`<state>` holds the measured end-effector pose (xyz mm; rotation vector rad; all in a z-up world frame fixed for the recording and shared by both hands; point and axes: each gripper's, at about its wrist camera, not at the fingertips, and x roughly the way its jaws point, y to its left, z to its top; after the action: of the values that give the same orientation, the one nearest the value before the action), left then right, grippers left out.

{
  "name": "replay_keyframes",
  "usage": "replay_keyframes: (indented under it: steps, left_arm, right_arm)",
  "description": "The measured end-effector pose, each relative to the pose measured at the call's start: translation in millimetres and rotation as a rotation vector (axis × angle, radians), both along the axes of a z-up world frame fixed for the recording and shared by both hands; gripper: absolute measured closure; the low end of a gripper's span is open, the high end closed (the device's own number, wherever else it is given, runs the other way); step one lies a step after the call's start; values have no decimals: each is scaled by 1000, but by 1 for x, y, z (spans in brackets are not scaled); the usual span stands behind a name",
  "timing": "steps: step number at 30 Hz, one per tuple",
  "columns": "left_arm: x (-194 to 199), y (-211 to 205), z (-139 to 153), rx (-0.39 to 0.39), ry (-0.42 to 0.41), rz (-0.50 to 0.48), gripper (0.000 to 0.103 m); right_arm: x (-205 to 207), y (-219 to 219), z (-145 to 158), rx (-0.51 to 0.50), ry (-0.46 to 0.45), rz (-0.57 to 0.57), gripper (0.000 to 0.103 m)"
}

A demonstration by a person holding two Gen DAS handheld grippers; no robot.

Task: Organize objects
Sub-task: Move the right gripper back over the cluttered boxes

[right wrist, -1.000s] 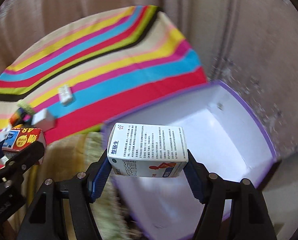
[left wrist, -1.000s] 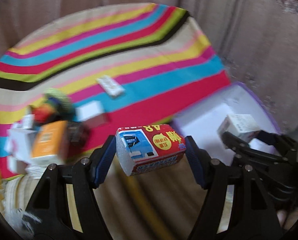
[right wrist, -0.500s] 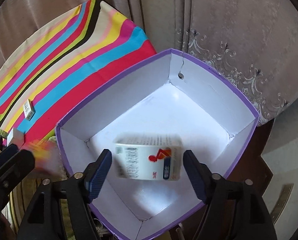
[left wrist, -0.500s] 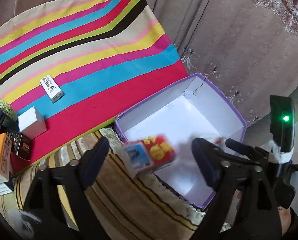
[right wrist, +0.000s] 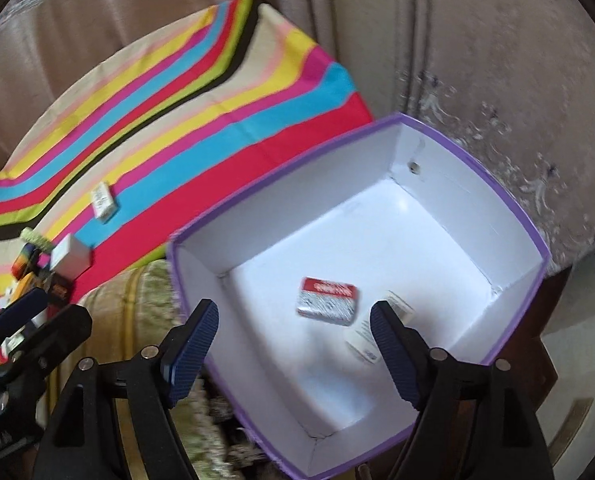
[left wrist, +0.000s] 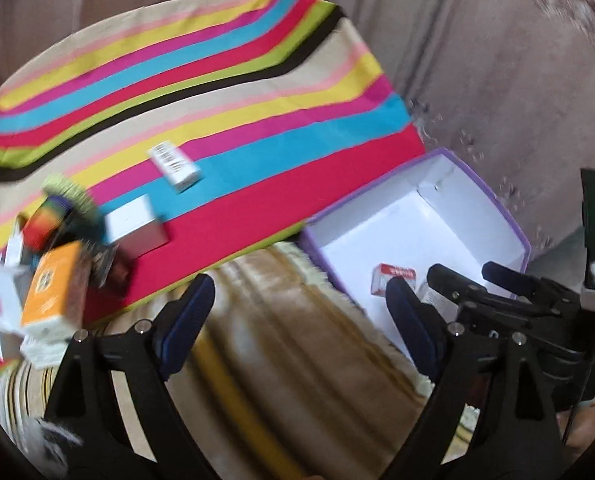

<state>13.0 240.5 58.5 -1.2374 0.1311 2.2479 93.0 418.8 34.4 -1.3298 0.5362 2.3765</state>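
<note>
Blurring smears the pile of small boxes [left wrist: 49, 300] at the left edge of the striped cloth [left wrist: 225, 128], so their labels cannot be read. Inside the purple-rimmed box [right wrist: 537, 240] lie a red-and-silver packet [right wrist: 327, 297] and a white carton [right wrist: 371, 334], the carton partly hidden behind one finger of the right tongs [right wrist: 293, 354]. Those tongs hang over the box's near corner, jaws opening with nothing pinched. The left tongs [left wrist: 297, 330] stand wide and empty, over the rug [left wrist: 289, 360] beside the box.
</note>
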Motion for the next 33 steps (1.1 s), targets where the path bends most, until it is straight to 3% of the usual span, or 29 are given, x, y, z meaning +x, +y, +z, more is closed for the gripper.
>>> replay_keyframes:
  steps: [6,14,20,33]
  left_arm:
    - [5,-64,12,34,60,132,14]
    - [9,-153,13,131,51,328,14]
    - [12,-211,-6,140,-1,466,22]
    - [-14,-290,-35,91,-93,649,22]
  right_arm:
    - [-12,-32,11,29,34,124,24]
    - [-25,-77,22,56,72,276,24]
    - [-36,-110,22,46,78,364,23]
    - [-59,-175,24,45,90,515,22]
